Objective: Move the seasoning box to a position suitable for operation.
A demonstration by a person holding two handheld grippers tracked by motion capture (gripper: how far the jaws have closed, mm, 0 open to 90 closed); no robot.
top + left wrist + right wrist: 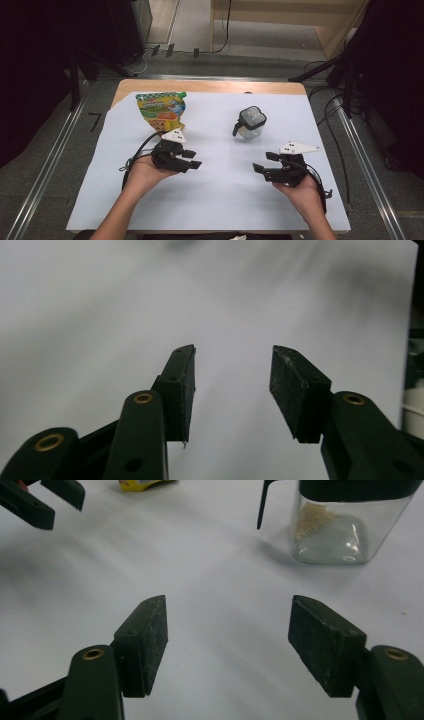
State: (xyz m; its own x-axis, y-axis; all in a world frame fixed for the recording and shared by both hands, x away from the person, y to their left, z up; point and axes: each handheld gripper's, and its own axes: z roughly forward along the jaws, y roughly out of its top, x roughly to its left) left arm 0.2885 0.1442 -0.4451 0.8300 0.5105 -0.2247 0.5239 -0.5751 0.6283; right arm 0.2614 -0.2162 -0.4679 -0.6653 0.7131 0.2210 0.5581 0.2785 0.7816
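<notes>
Jar (249, 123): clear, rigid, prob. slick; grab across body, below lid.
Pouch (161, 111): soft, light.
L claw (189, 159): apart, empty.
R claw (265, 162): apart, empty.

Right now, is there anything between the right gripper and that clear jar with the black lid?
Nothing visible. The right gripper is open and holds nothing, and only bare white paper lies between it and the jar. The snack pouch sits off by the left gripper, well clear of that path.
</notes>
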